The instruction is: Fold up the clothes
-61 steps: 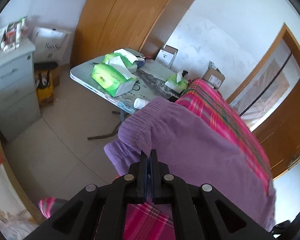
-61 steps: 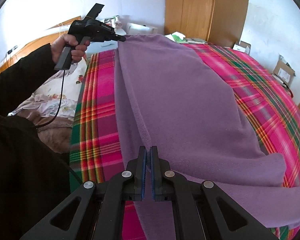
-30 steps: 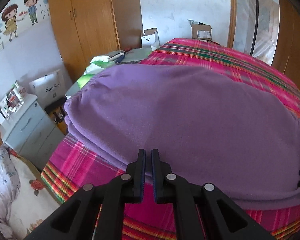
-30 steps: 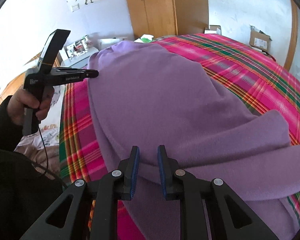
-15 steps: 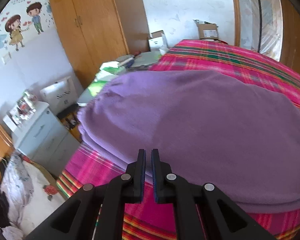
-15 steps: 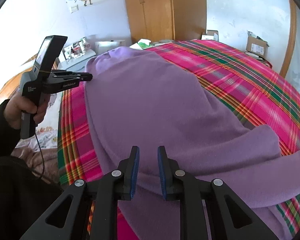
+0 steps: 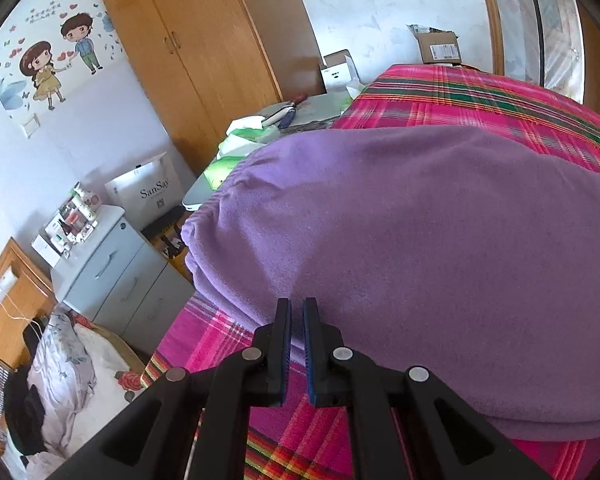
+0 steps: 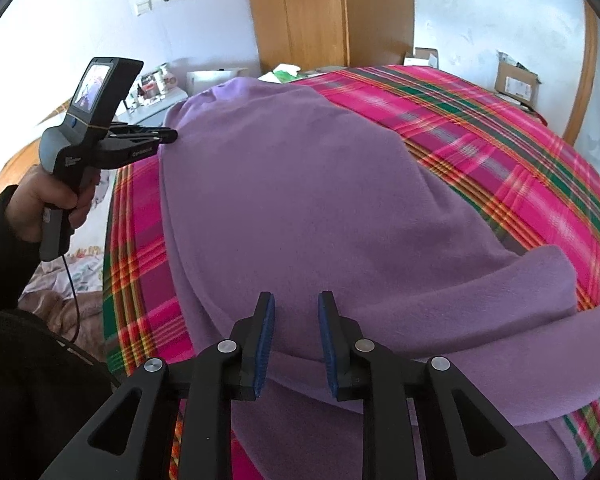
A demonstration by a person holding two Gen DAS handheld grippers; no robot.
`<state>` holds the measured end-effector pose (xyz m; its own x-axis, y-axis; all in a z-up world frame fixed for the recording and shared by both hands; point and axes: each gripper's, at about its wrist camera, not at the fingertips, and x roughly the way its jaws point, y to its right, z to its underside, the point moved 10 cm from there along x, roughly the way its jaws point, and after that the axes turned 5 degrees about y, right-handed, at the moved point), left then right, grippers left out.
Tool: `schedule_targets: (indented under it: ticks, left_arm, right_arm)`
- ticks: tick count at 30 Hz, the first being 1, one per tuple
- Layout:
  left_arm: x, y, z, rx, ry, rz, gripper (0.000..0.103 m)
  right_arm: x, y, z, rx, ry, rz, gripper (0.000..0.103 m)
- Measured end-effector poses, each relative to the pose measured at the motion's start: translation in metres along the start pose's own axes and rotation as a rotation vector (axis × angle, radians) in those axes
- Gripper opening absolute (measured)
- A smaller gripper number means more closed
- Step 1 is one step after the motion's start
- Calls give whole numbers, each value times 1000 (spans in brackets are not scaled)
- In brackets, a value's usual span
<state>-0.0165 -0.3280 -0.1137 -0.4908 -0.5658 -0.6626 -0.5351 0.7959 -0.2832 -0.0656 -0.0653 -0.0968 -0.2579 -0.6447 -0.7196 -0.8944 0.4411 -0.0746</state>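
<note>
The right gripper's point(image 8: 296, 344) jaws are opening, empty, over the purple fleece garment point(image 8: 320, 208), which stretches toward 11 o'clock; the left gripper point(image 7: 296, 344) seems clenched, empty.

Left gripper point(image 7: 296, 312) at bottom centre, jaws nearly closed, nothing visibly between them, tips over the near edge of the purple garment point(image 7: 420, 240). Garment fills centre and right on the plaid bedspread point(image 7: 480, 100). Wardrobe point(image 7: 204, 48) upper left, grey drawer cabinet point(image 7: 116, 276) at left.
</note>
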Motion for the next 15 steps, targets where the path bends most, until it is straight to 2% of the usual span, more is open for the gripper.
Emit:
schedule_targets:
  ticks: [6,15]
  left_arm:
    - [-13,16,-14,18,34,17,6]
    - [-51,89,-53,95,144,144,6]
  right_arm:
    - [-14,25,-2,36,18,73,23]
    - [-44,77,3,152,61,187,23]
